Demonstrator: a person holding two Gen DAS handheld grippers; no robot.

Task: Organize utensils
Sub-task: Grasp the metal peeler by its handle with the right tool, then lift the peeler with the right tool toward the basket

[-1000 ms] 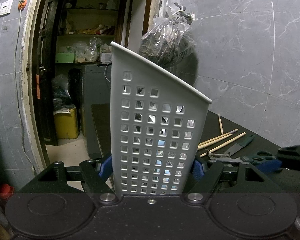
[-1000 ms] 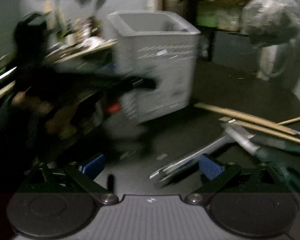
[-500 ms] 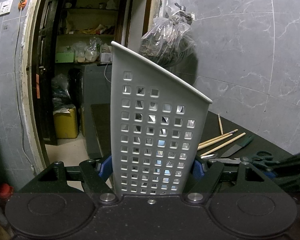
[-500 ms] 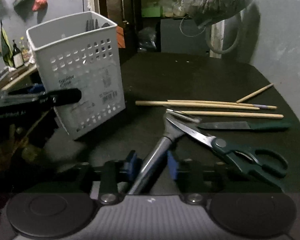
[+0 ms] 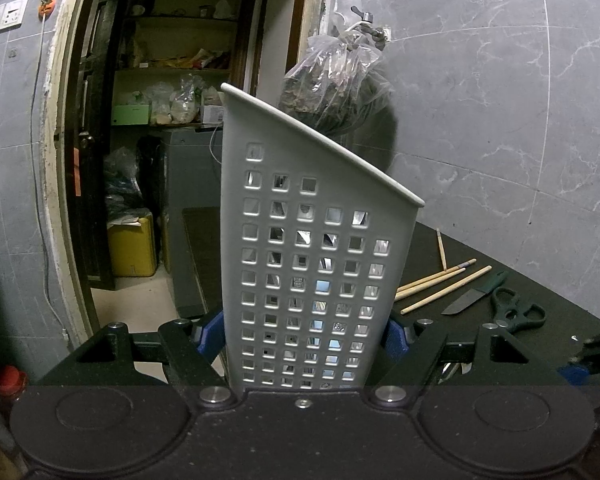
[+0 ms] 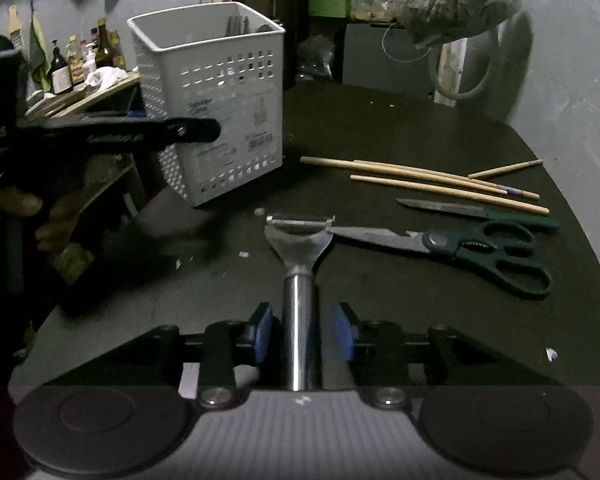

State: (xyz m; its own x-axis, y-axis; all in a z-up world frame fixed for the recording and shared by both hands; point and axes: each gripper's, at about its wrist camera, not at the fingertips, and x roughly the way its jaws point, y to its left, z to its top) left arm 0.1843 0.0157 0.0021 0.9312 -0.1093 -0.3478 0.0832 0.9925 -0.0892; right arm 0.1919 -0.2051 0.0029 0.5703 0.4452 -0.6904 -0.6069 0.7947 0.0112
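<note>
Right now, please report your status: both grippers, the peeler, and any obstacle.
Left gripper shut on basket. Right gripper jaws just opening, astride peeler handle, pads apart from it. Scissors beside peeler head, no contact seen.

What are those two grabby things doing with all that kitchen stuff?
A person is tidying utensils with a grabber in each hand. The left gripper clamps the white holed basket to steady it. The right gripper has the metal peeler handle between its fingers; they have just opened a little and no longer seem to press on it. Four chopsticks, a knife and scissors lie on the black table.
</note>
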